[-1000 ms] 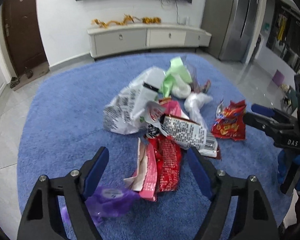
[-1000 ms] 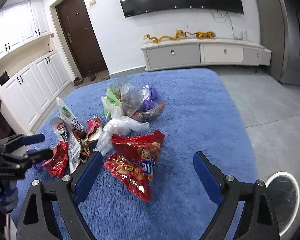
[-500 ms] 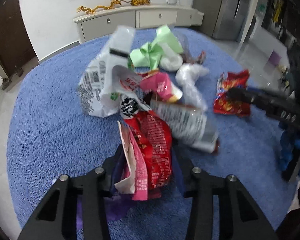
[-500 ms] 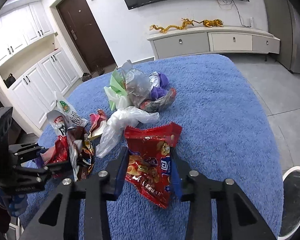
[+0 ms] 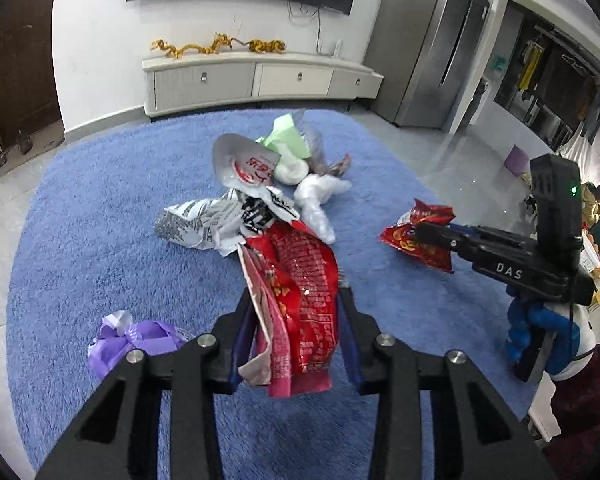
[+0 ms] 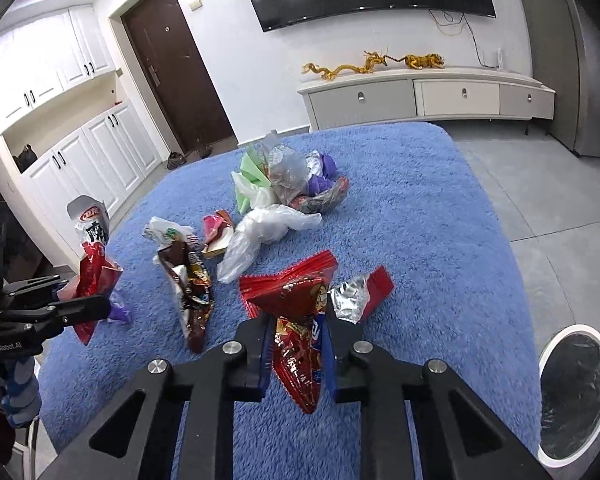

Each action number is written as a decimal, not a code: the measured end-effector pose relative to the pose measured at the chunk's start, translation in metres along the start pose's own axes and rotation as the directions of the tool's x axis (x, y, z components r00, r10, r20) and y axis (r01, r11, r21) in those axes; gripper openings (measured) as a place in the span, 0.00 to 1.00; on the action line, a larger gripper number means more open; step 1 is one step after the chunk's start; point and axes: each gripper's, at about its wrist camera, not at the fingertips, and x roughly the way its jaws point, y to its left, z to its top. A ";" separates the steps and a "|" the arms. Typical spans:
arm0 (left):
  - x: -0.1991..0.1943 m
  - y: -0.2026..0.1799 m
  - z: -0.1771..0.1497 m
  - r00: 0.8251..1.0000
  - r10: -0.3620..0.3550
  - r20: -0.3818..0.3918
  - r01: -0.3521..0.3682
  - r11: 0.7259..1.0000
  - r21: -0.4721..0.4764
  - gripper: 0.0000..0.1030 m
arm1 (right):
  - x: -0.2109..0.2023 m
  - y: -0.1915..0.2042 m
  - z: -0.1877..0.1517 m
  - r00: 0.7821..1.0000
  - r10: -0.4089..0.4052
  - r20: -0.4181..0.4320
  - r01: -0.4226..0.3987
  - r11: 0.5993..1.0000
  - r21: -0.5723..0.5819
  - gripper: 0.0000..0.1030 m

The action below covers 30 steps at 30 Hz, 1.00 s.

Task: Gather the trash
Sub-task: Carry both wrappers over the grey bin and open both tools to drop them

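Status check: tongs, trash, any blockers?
Left tongs closing on red-pink wrappers. Right tongs closing on red chip bag. Bin right, path clear.

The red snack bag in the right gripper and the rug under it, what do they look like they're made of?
Red snack bag: thin glossy plastic film, probably foil-lined; it crinkles, glints, and a torn flap shows a silver inside. The right gripper is closing on it.
Rug: blue shaggy pile, likely synthetic fibre; fuzzy and matte all over.
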 end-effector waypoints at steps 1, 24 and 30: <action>-0.005 -0.004 -0.001 1.000 -0.002 0.011 0.002 1.000 0.005 0.35 | -0.004 0.001 0.000 1.000 0.003 0.007 -0.003 1.000 -0.001 0.17; 0.084 -0.240 0.084 0.958 -0.274 -0.084 0.286 0.907 0.308 0.35 | -0.149 -0.173 -0.050 0.914 -0.388 0.117 0.345 0.897 0.276 0.16; 0.171 -0.318 0.111 0.917 -0.334 -0.217 0.387 0.878 0.284 0.35 | -0.150 -0.241 -0.070 0.885 -0.465 0.031 0.427 0.836 0.346 0.16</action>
